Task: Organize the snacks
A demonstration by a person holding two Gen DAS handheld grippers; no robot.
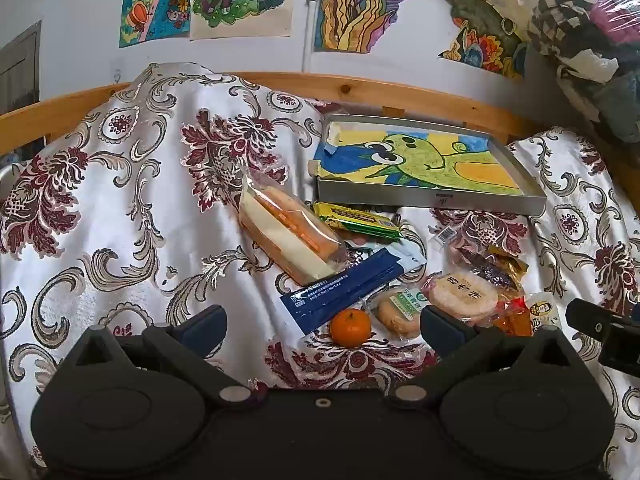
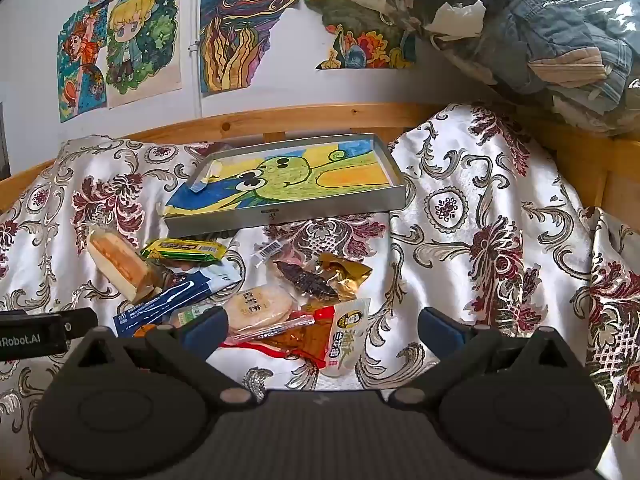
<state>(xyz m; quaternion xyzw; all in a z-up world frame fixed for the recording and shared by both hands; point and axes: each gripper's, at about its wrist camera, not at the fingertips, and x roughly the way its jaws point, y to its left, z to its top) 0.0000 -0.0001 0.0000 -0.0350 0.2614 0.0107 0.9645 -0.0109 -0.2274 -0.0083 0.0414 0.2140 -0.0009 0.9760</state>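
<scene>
A heap of snacks lies on a patterned cloth in front of a grey metal tray (image 1: 432,198) (image 2: 288,216) lined with a green-creature drawing. In the heap are a wrapped sandwich (image 1: 288,232) (image 2: 120,266), a green-yellow bar (image 1: 356,220) (image 2: 184,250), a blue packet (image 1: 348,288) (image 2: 168,304), a mandarin (image 1: 350,327), a small biscuit pack (image 1: 396,314), a round rice cracker (image 1: 460,294) (image 2: 256,307), a dark dried snack (image 2: 308,280) and a red-white pouch (image 2: 336,340). My left gripper (image 1: 322,326) hangs open just above the mandarin. My right gripper (image 2: 320,326) is open over the red-white pouch.
A wooden rail (image 1: 360,88) (image 2: 280,114) runs behind the cloth, under a wall of coloured drawings. A clear bag of clothes (image 2: 540,32) bulges at the upper right. The cloth rises in humps left (image 1: 160,140) and right (image 2: 480,180) of the tray.
</scene>
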